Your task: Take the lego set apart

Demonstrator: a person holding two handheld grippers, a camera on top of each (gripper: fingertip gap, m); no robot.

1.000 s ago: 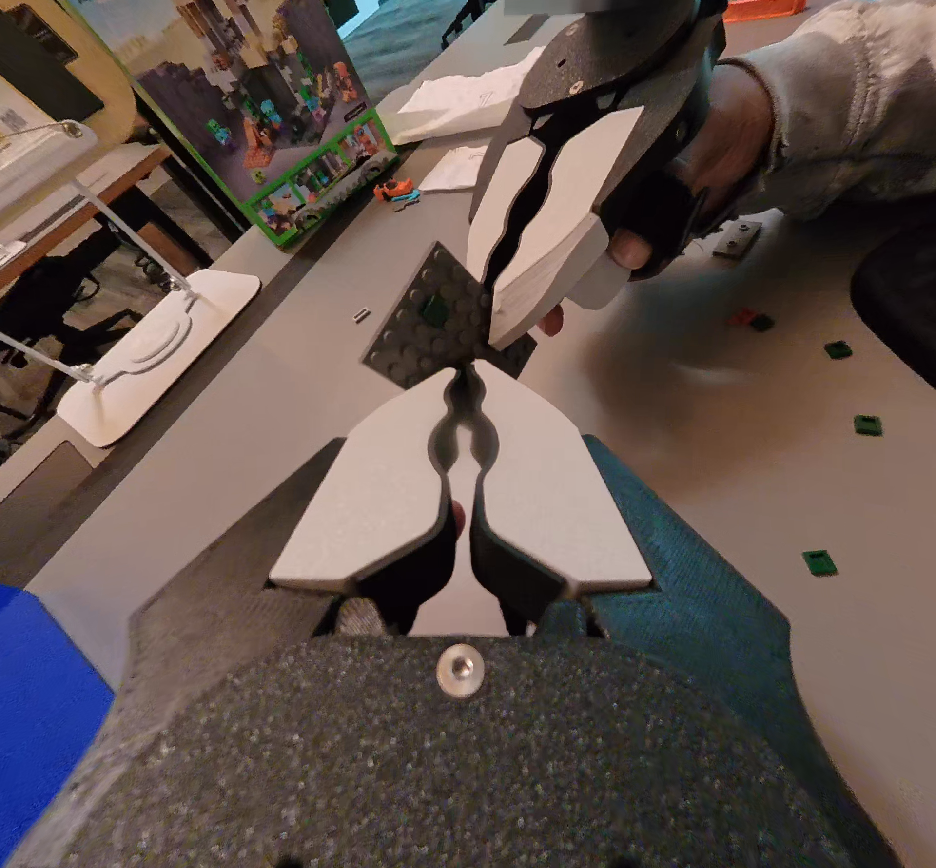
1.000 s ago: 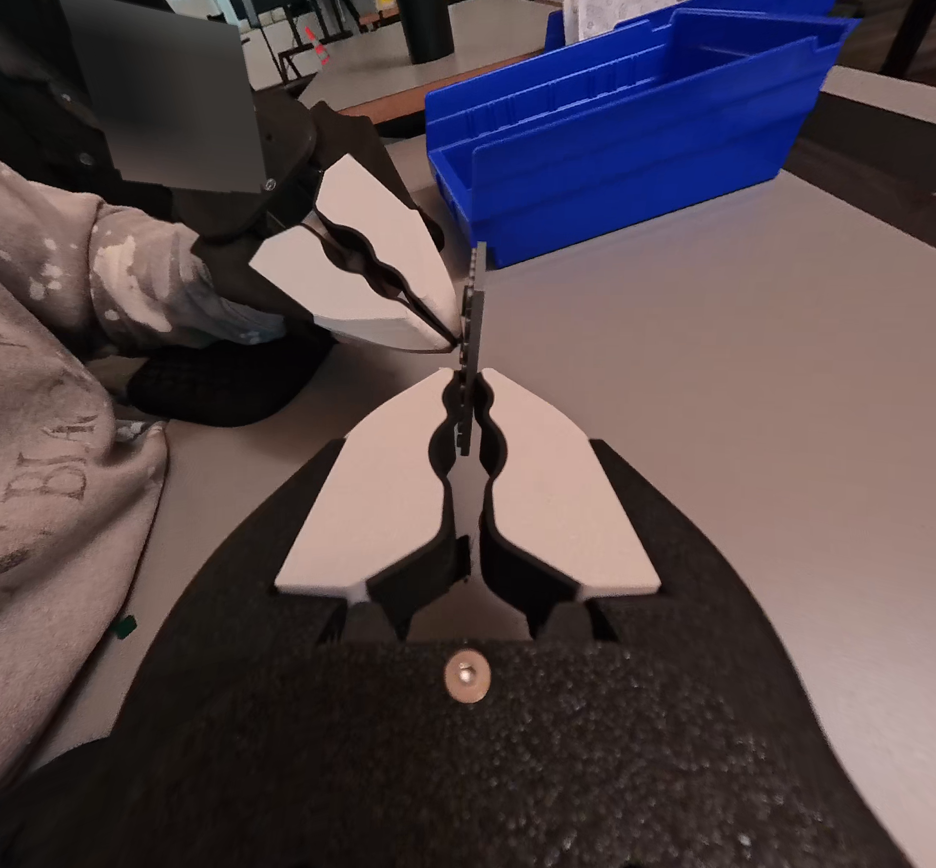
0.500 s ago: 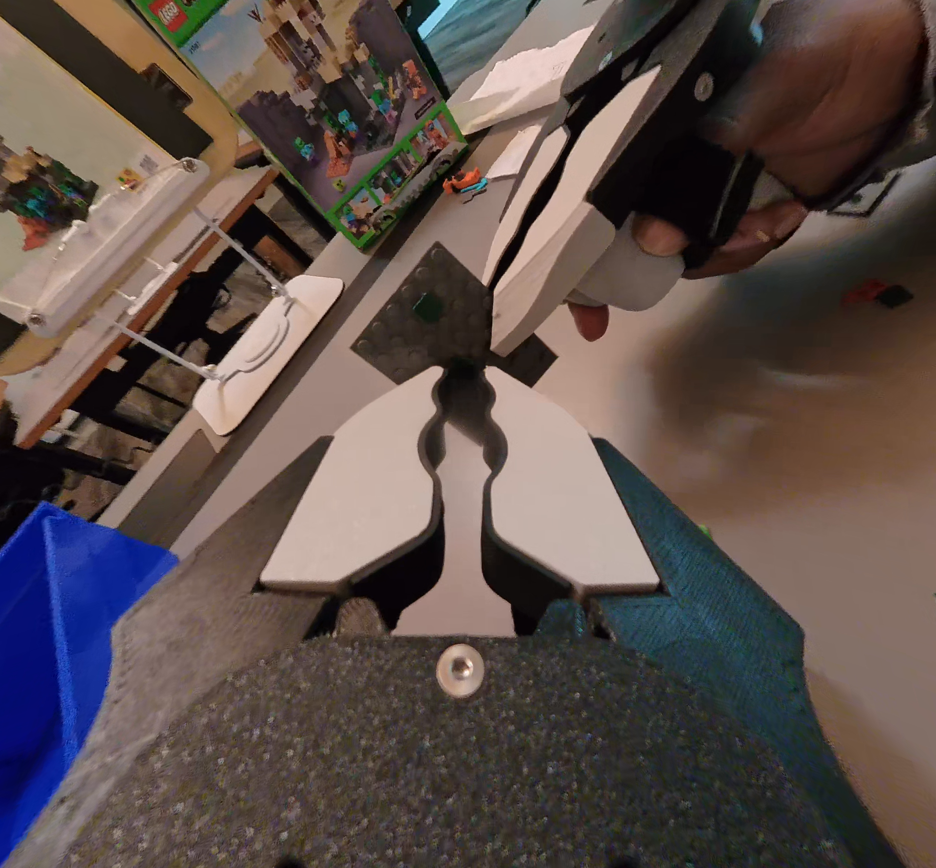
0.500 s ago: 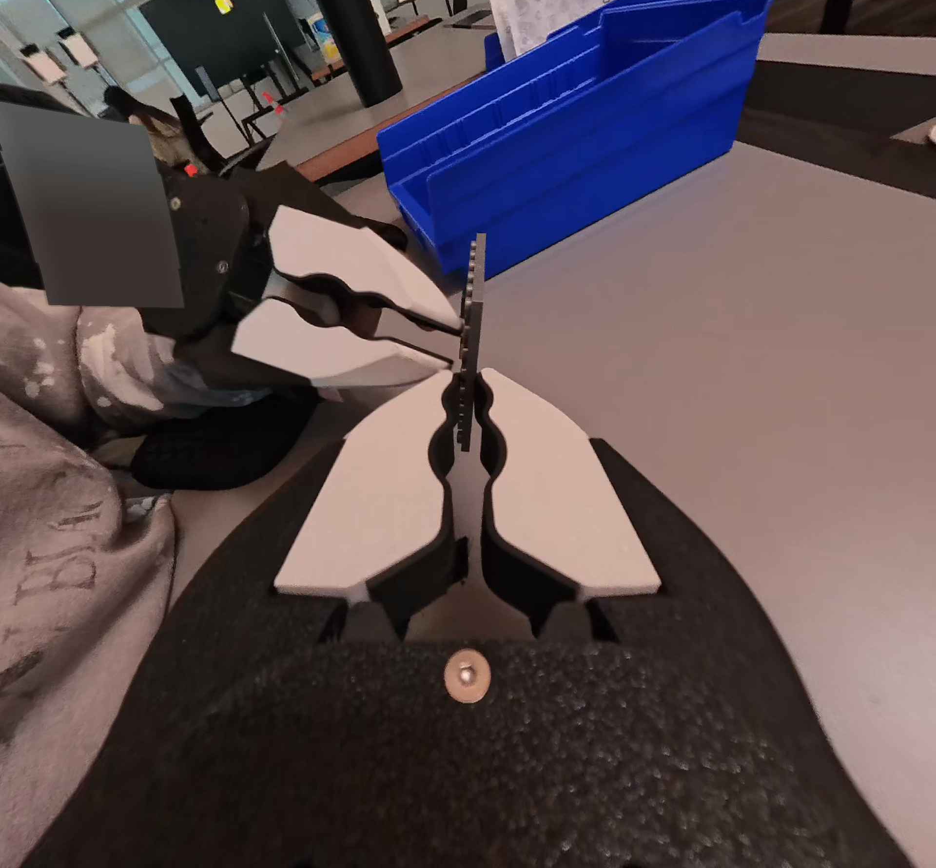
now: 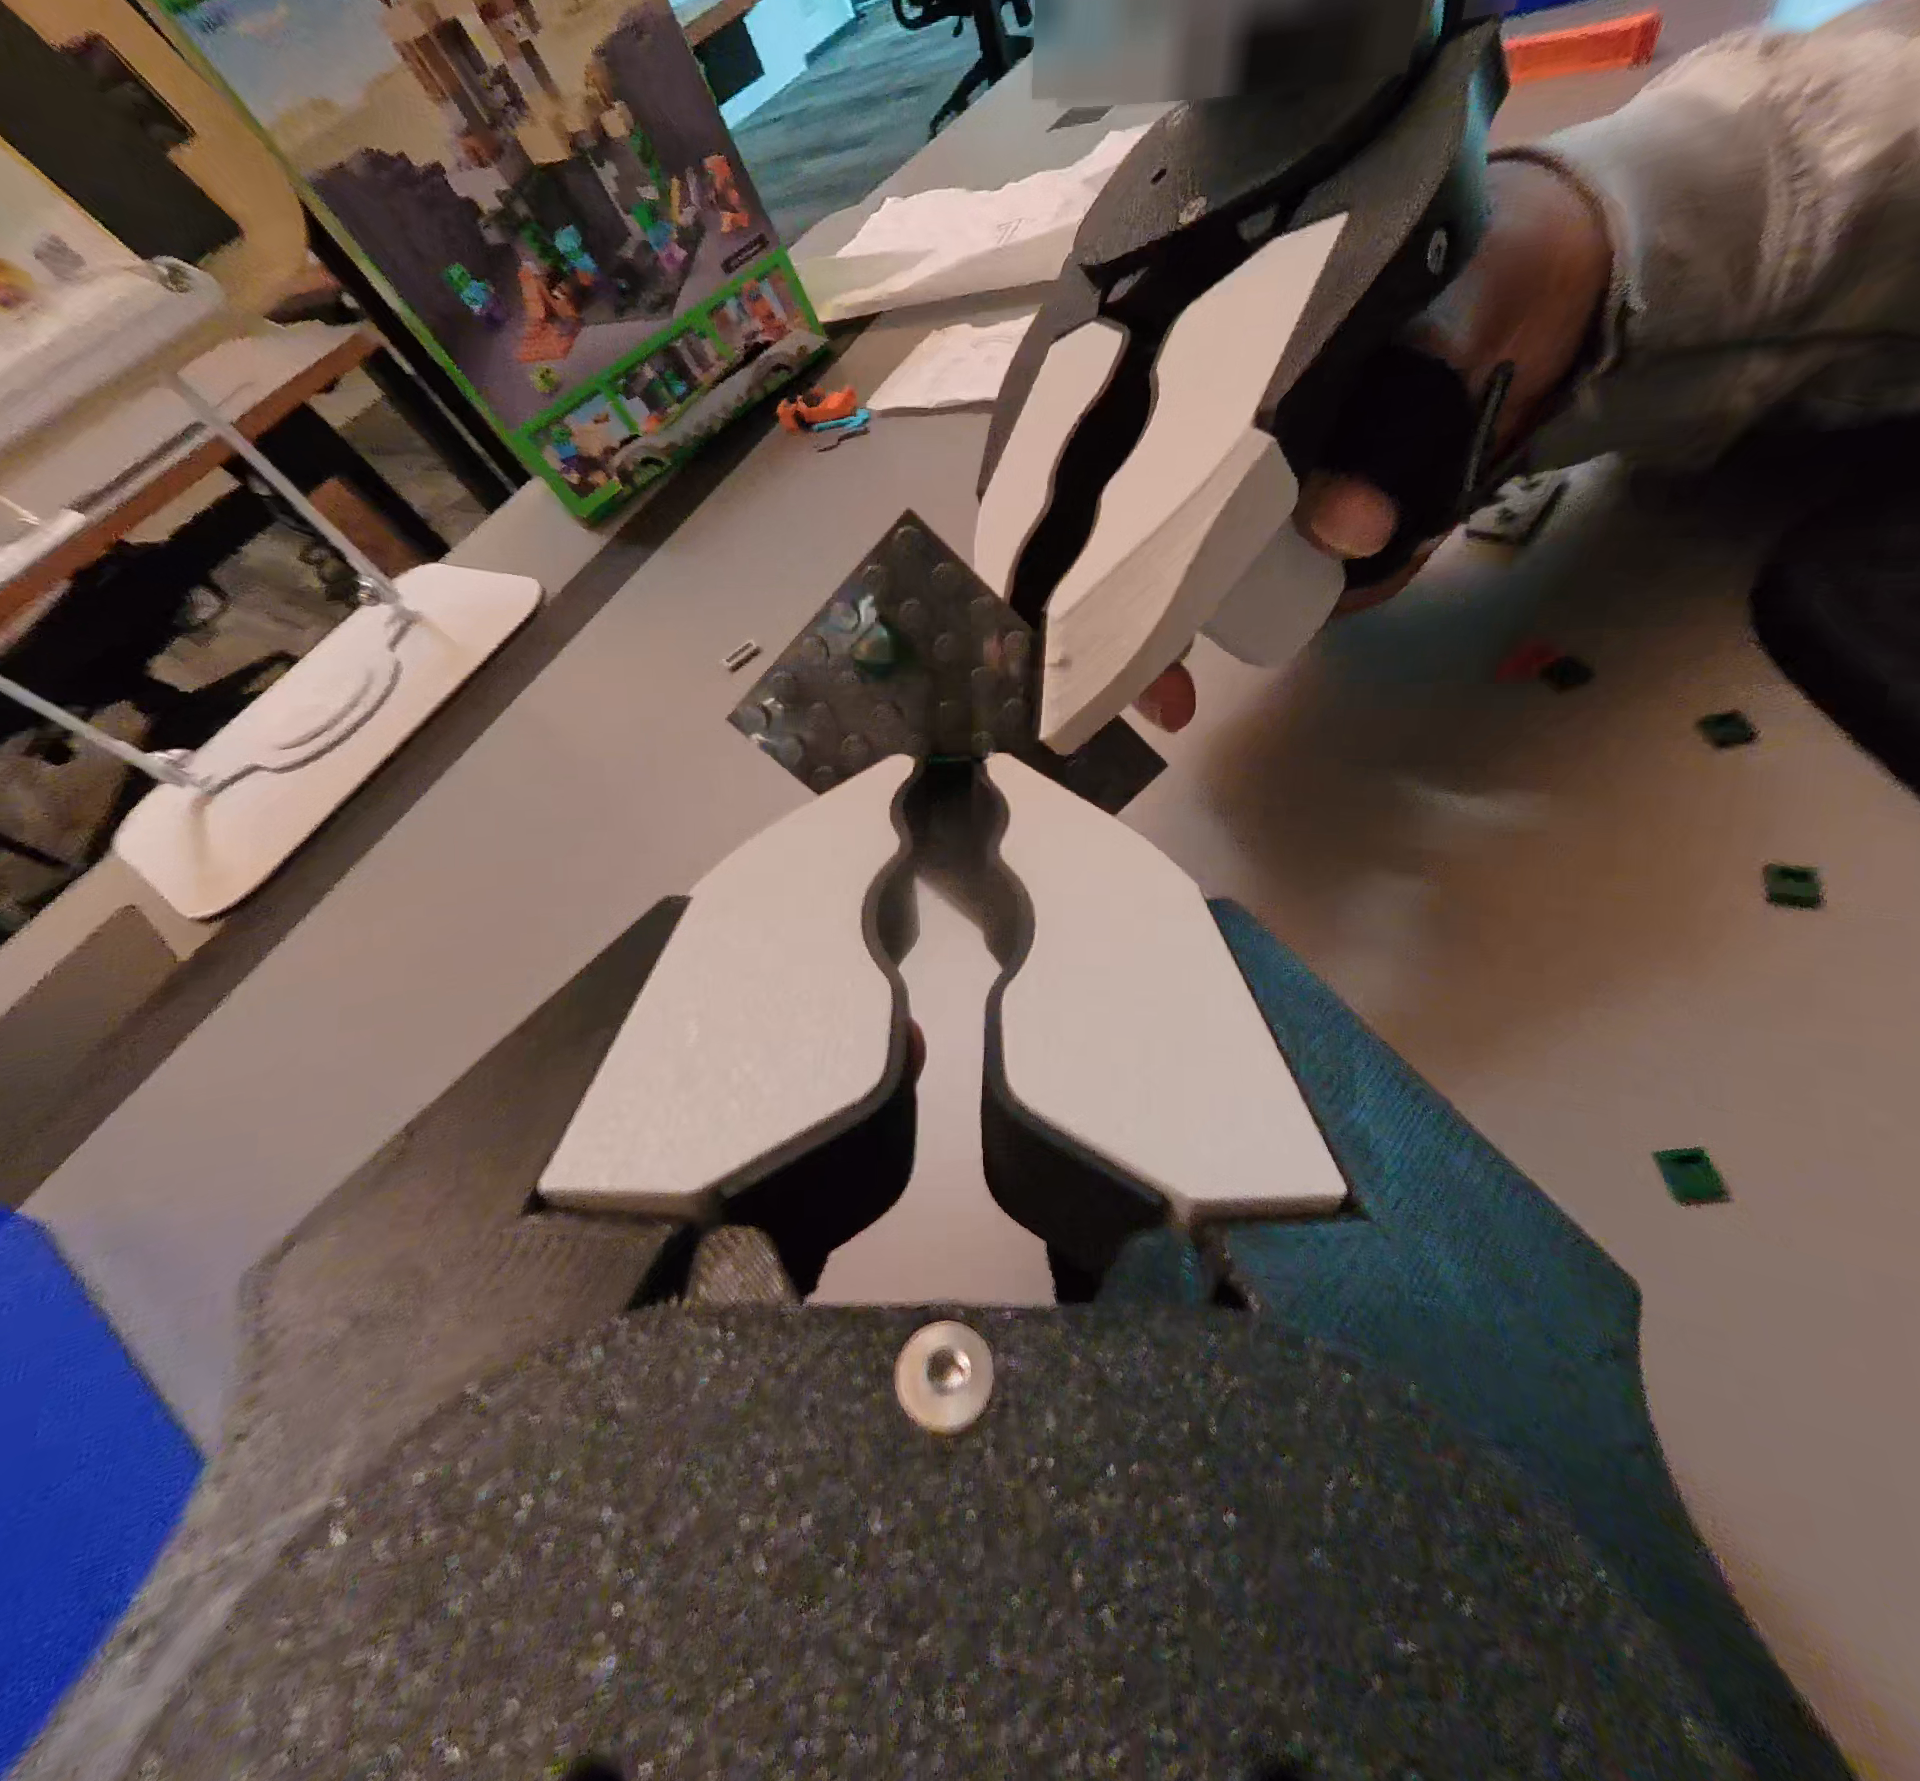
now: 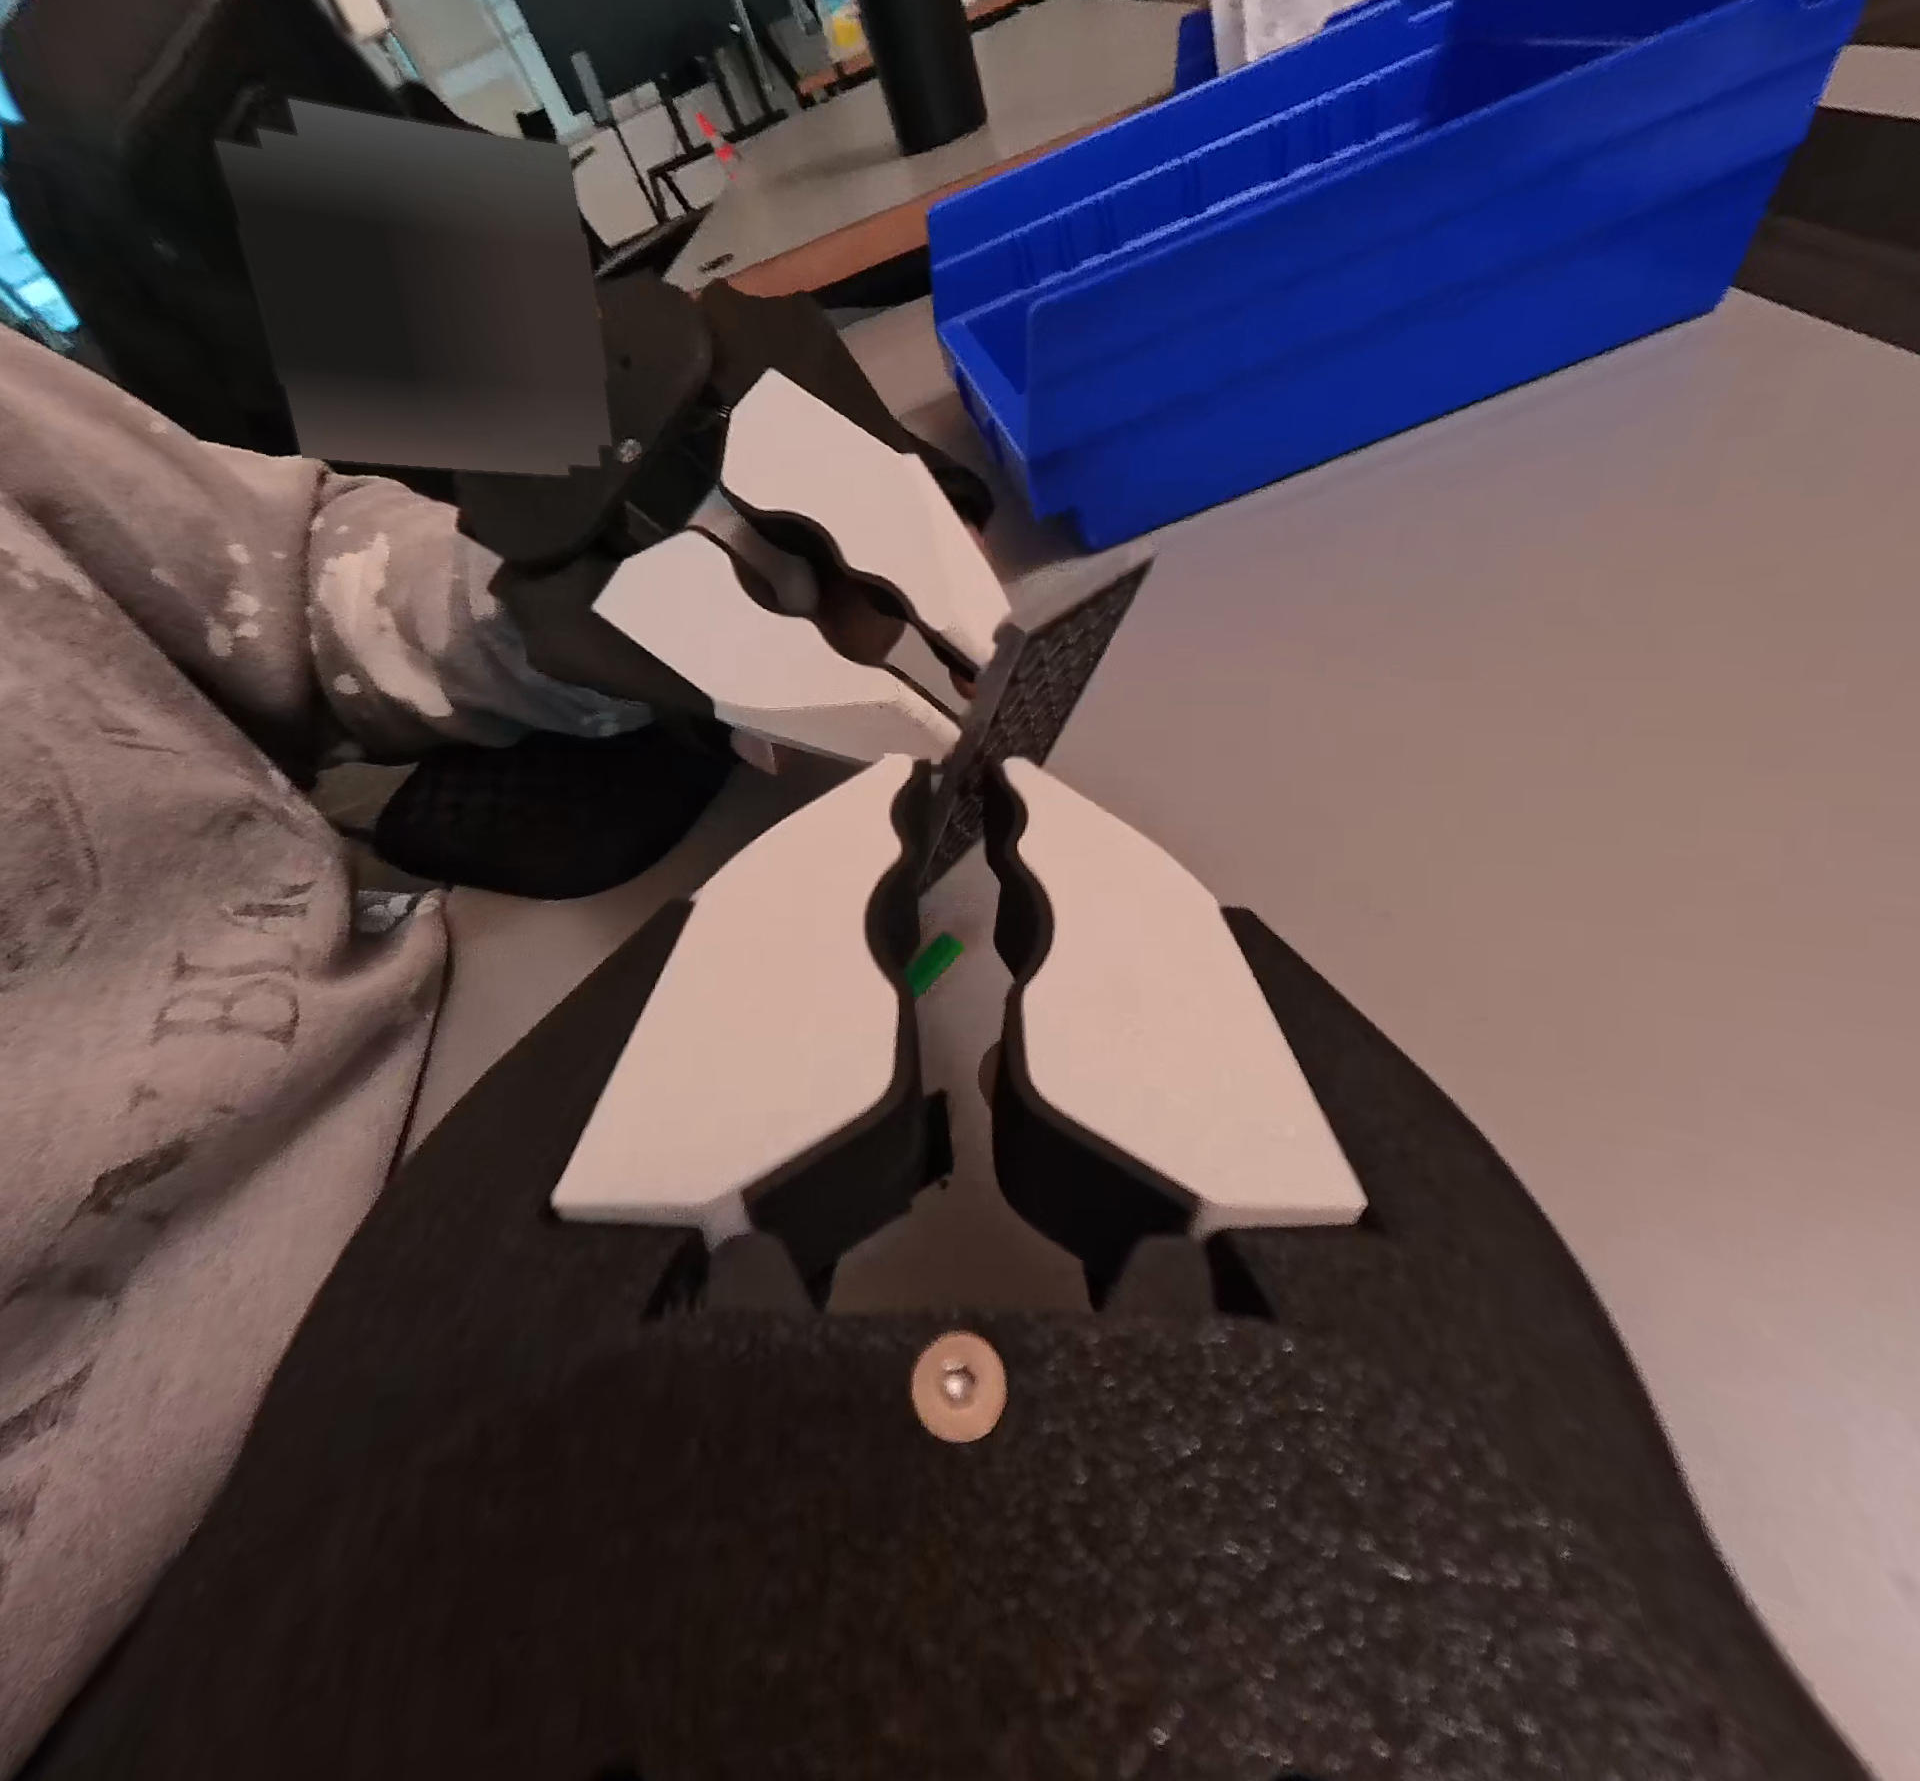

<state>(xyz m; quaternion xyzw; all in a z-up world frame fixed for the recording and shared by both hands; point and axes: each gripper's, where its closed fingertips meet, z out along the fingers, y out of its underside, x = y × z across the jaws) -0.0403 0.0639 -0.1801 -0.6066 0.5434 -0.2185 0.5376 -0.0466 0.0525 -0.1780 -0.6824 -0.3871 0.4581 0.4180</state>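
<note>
The right gripper [image 6: 951, 775] clamped the dark studded plate [image 5: 894, 651]. The left gripper [image 5: 951, 770] pinched a small green piece [image 5: 943, 761] at the plate's edge. Green tiles [image 5: 1792, 884] lay near, the set's box [image 5: 499, 173] behind

One dark grey studded plate [image 5: 914, 651], one green piece [image 5: 876, 653] on it. Three loose dark green tiles [image 5: 1691, 1173] on the table, one green bit [image 6: 933, 962]. Two blue bins [image 6: 1351, 277]. One set box [image 5: 499, 204]. Two grippers: left [image 5: 948, 767], right [image 6: 954, 767].

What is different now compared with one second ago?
The dark grey studded plate, edge-on before in the right wrist view, has twisted to show its underside. The right gripper has its jaws slightly wider, and a small green piece now shows between its fingers. The left gripper still pinches the plate; blue bins unmoved.
</note>
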